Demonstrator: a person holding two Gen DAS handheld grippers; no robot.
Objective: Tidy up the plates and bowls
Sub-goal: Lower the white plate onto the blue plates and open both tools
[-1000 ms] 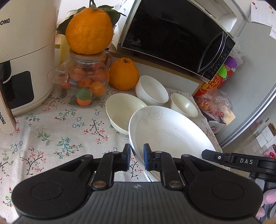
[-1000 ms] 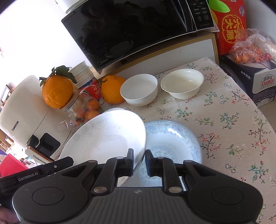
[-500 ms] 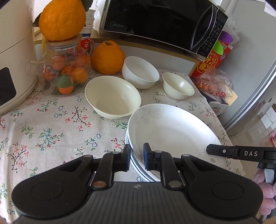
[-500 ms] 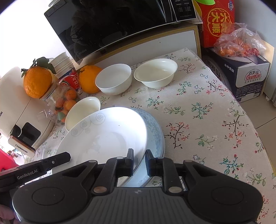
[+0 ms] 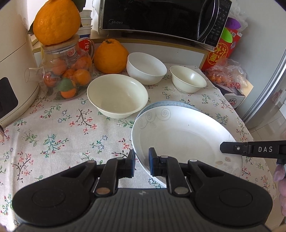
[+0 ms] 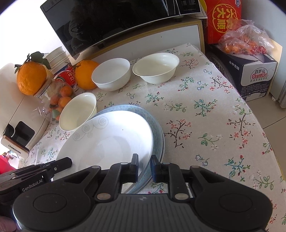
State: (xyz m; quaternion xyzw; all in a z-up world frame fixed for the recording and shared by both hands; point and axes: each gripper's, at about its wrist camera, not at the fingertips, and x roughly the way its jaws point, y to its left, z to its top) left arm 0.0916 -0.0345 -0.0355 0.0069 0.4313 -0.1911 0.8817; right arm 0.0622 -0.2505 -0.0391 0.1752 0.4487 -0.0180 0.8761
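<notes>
A white plate with grey swirls (image 5: 182, 137) (image 6: 114, 141) lies on a blue-patterned plate (image 5: 169, 104) (image 6: 157, 128) on the floral tablecloth. My left gripper (image 5: 141, 158) is shut on the white plate's left rim. My right gripper (image 6: 144, 166) is shut on its right rim, over the blue plate's edge. A large cream bowl (image 5: 117, 95) (image 6: 77, 111) sits just behind the plates. A white bowl (image 5: 145, 67) (image 6: 110, 74) and a small cream bowl (image 5: 187, 78) (image 6: 155, 67) stand further back.
A glass jar of oranges (image 5: 66, 71) topped by a large orange (image 5: 56, 20), another orange (image 5: 110, 56), a white appliance (image 5: 12, 67) and a microwave (image 5: 160, 16) line the back. A water box (image 6: 250, 71) and fruit bag (image 6: 243, 41) sit off the table's right edge.
Both grippers have lowered the white plate onto the blue plate; it was held tilted above it a second ago. Both views have drawn back and down.
</notes>
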